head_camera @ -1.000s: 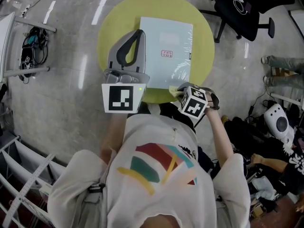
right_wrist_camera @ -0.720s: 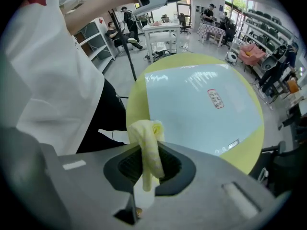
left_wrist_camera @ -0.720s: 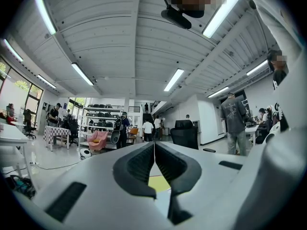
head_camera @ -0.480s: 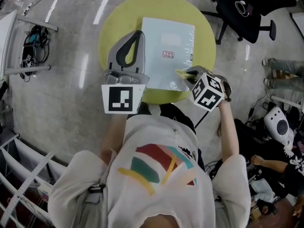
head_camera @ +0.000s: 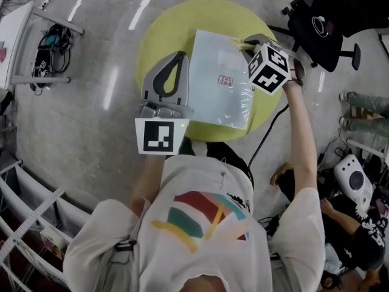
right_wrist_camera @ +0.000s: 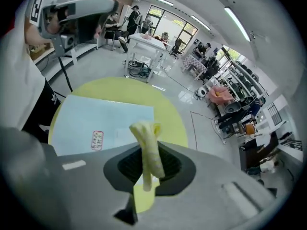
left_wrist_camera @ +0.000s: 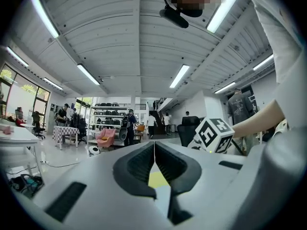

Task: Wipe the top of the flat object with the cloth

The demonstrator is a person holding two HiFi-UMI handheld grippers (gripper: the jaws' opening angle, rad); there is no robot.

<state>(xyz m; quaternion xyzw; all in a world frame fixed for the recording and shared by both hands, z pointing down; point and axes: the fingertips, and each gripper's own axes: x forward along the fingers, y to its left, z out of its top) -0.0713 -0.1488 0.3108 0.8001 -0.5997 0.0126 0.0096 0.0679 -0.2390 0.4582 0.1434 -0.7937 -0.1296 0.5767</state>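
**A:** What did you log nearest the person, on the yellow round table (head_camera: 159,32)?

**B:** The left gripper (head_camera: 180,55), over the table's left part. Its jaws were pressed together with nothing in them. The tip lay just beside the left edge of the flat object (head_camera: 219,96). I could not tell whether it touched.

**A:** And the flat object?

**B:** Pale blue with a glossy wrap, lying flat across the table's middle and slightly skewed. It had a small red label (head_camera: 225,81) near its centre. Its near corner reached the table's rim on the person's side.

**A:** The cloth?

**B:** The yellow cloth (head_camera: 238,41) was a narrow bunched strip, clamped between the jaws of the right gripper (head_camera: 248,42). The arm was stretched out. That gripper sat at the flat object's far right corner, toward the table's far side. The right gripper view showed the cloth's end poking out past the jaws, with the blue sheet beyond it. I could not make out contact between cloth and sheet.

**A:** Beyond the table?

**B:** A black office chair (head_camera: 328,17) stood on the floor off the table's far right. A bundle of cables (head_camera: 44,47) lay well apart on the table's left.
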